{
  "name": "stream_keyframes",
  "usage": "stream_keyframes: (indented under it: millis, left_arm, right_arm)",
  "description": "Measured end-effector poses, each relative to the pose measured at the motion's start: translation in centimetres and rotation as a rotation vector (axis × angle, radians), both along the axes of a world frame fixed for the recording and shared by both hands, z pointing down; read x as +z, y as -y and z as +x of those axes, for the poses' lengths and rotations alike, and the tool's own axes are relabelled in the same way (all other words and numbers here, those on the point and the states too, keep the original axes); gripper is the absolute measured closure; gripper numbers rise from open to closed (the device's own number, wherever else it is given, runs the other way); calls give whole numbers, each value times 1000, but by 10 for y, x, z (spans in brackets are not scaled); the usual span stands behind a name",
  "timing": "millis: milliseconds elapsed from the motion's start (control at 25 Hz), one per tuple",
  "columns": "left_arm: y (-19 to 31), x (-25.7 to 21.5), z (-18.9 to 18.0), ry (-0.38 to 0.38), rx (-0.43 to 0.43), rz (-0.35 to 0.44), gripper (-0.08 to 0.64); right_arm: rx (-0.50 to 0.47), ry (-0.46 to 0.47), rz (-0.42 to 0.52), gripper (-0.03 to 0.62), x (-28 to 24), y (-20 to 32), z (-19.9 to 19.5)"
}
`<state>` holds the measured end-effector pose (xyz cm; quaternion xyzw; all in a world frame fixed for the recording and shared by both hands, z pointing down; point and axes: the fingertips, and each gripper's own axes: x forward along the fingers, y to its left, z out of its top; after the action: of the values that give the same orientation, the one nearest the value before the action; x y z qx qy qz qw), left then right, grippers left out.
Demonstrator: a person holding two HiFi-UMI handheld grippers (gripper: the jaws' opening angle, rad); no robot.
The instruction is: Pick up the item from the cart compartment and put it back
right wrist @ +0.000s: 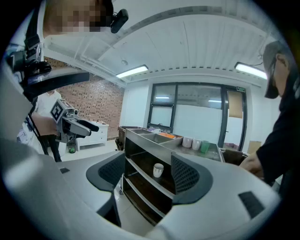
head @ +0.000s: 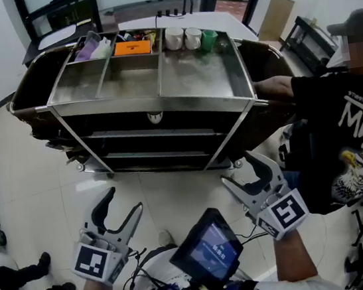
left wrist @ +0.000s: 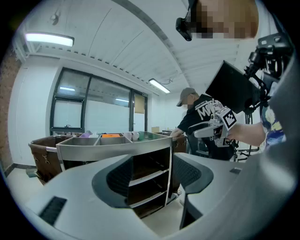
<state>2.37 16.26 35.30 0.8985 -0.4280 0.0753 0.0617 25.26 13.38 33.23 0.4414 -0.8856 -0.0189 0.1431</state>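
Observation:
A steel service cart stands ahead of me on the tiled floor. The back of its top tray holds purple and white packets, an orange item, two white cups and a green cup. In the right gripper view a white cup stands on the cart's upper shelf. My left gripper and right gripper hang low in front of the cart, well short of it. Both are open with nothing between their jaws.
A person in a black printed shirt stands at the right with a hand on the cart's right end. Dark bags hang at both cart ends. A tablet sits at my chest. Someone's black shoes show at lower left.

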Motion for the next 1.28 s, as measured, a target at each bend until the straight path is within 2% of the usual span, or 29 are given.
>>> stream_keyframes:
  millis: [200,400,480,560,640,680,800,920,1080,1280]
  left_arm:
    - [33,8,-23,-40,-22,-31,282]
    - [87,12,-28,-50,-23,-28,282]
    - [113,10,-28,-50,-44,-22,282]
    - [138,1,-27,-55,-71,-13,283]
    - [162,-6,-26,-51,-95,-10,283]
    - [174,-9,-25,-46,-102,-8,283]
    - [209,-14,-18,-33,-118,0,282]
    - [246,-19,-9,-50,-129,14,283]
    - [279,-32,2,-47,-73,39,282]
    - [298,-38,-10,-38,-49,39,283]
  right_arm:
    - [11,-8,35,279,-19,56,-15]
    - [8,-58,107,301,-45,143,-16]
    - [-26,-113,119,301,-51,187,-12]
    - [-66,-210,110,301,-54,235,-2]
    - [-98,-291,77,288,-54,290,13]
    - [-108,-299,49,290,-52,318,19]
    - [-113,-232,-46,310,-32,395,24]
    - [-93,-185,-100,313,4,457,11]
    - [-48,-113,-189,337,48,520,-13]
    - [88,-28,-287,358,90,584,-20]
